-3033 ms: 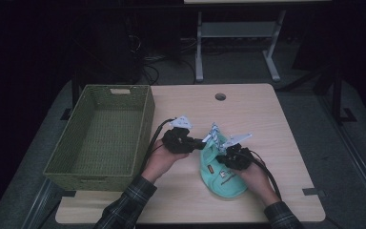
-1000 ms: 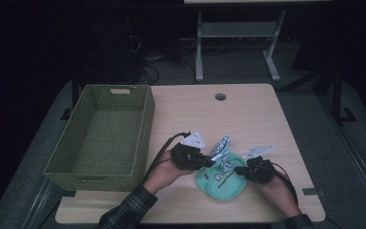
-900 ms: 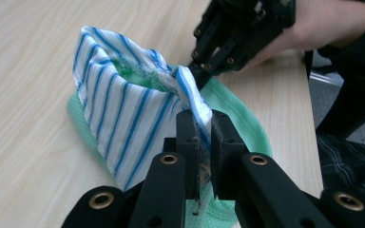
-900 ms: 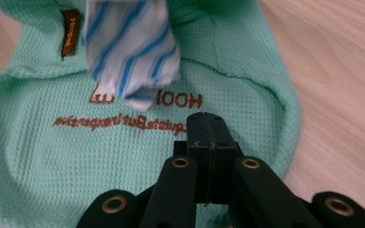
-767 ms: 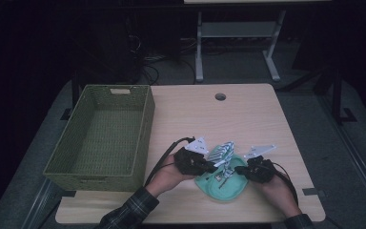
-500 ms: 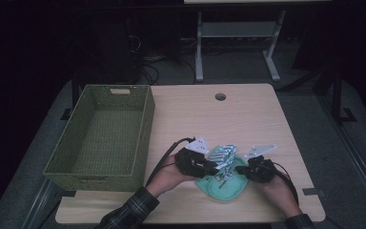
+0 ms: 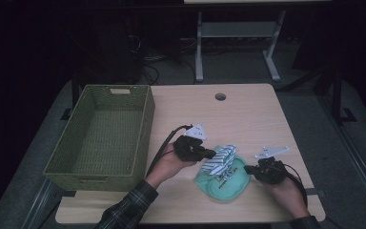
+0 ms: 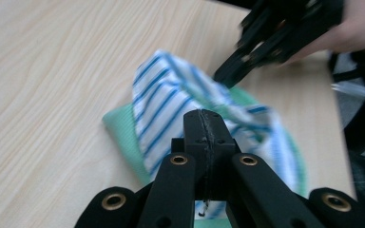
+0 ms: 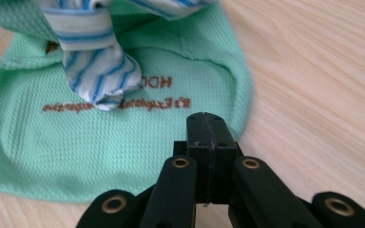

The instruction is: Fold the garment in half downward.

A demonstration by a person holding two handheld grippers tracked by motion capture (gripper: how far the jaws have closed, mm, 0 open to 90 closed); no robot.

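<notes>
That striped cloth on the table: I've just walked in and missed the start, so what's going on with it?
A person works at the table with a gripper in each hand. The left gripper is shut at the near edge of the blue-and-white striped cloth, which lies bunched on a green cloth. Whether it pinches the fabric is unclear. The right gripper is shut at the green cloth's edge. The green basket stands to the left.

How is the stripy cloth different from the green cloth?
The stripy cloth is white with blue stripes; the green cloth is plain mint green with brown writing. The stripy cloth is bunched up on top; the green cloth lies flat underneath on the table. Both are soft fabric.
</notes>
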